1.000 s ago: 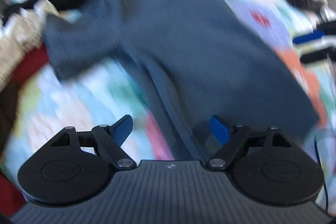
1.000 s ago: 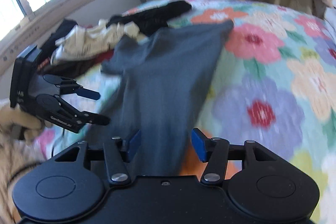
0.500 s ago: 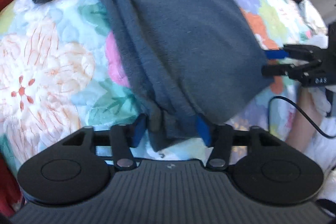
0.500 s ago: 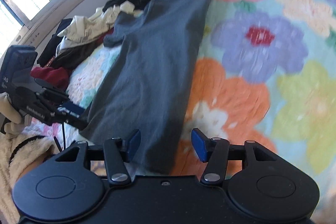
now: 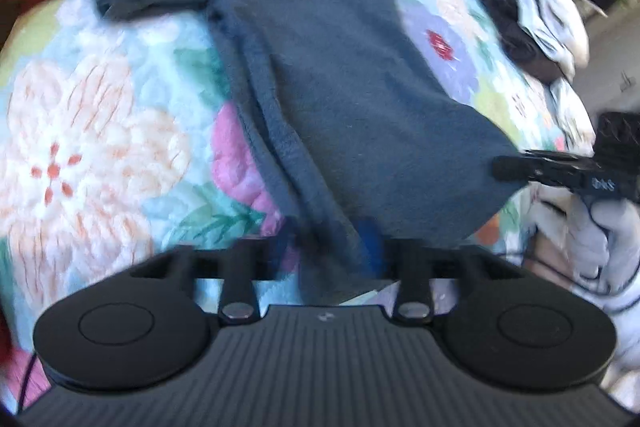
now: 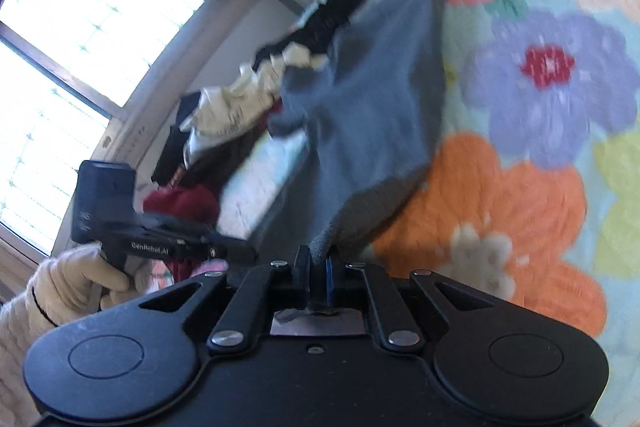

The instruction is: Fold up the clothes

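The dark blue T-shirt (image 5: 340, 75) is lying lengthwise on the flowered bed (image 5: 100, 155), hem at the near edge; the right gripper (image 6: 318, 267) is pinching one hem corner, jaws nearly shut and closing; the left gripper (image 5: 326, 247) is straddling the other corner, jaws part-open and opening, gripping nothing; next, probably, clamping and carrying the hem toward the collar; a clothes pile (image 6: 240, 99) is crowding the bed's far edge.

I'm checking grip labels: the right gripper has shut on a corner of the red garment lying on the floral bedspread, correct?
Not quite. The right gripper is shut on a corner of the blue-grey T-shirt, as the right wrist view shows; the red garment lies untouched. The floral bedspread is right.
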A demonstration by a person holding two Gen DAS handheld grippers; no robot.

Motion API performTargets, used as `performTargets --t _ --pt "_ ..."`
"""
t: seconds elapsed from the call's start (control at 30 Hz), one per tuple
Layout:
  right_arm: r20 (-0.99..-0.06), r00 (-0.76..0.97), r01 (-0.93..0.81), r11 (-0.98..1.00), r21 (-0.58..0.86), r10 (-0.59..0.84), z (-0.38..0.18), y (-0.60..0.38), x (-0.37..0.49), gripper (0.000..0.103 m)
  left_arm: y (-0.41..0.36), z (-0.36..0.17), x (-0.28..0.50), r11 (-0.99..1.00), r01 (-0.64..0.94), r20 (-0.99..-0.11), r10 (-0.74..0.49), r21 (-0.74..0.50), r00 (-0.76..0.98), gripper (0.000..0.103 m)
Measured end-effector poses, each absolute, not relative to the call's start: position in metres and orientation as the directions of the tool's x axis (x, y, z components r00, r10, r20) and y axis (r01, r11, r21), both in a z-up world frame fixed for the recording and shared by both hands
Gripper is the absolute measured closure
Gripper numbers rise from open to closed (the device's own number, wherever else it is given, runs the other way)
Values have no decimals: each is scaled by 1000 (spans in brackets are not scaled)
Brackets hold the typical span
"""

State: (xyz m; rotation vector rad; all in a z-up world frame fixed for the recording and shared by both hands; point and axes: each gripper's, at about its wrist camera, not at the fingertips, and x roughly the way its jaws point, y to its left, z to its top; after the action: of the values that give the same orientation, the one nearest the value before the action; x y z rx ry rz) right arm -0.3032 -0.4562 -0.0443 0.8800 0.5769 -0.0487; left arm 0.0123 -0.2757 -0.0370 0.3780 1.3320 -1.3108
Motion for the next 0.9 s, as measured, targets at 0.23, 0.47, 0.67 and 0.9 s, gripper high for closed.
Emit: performTargets --t 0.23,0.47,0.67,0.9 --pt "-475 865 265 660 703 159 -28 -453 -299 93 -287 -60 5 374 836 -893 -363 -402 -267 39" --pt "-489 859 277 663 696 155 -32 -454 -304 93 -282 -48 0 330 832 -860 -414 -446 -297 92" --pt "-477 866 276 650 708 152 -35 -458 -306 93 -281 -64 10 393 787 -863 -383 -475 -330 77" --pt "-477 867 295 626 722 142 -45 -458 -307 90 -287 -54 -12 296 874 -881 -397 -387 -255 94"
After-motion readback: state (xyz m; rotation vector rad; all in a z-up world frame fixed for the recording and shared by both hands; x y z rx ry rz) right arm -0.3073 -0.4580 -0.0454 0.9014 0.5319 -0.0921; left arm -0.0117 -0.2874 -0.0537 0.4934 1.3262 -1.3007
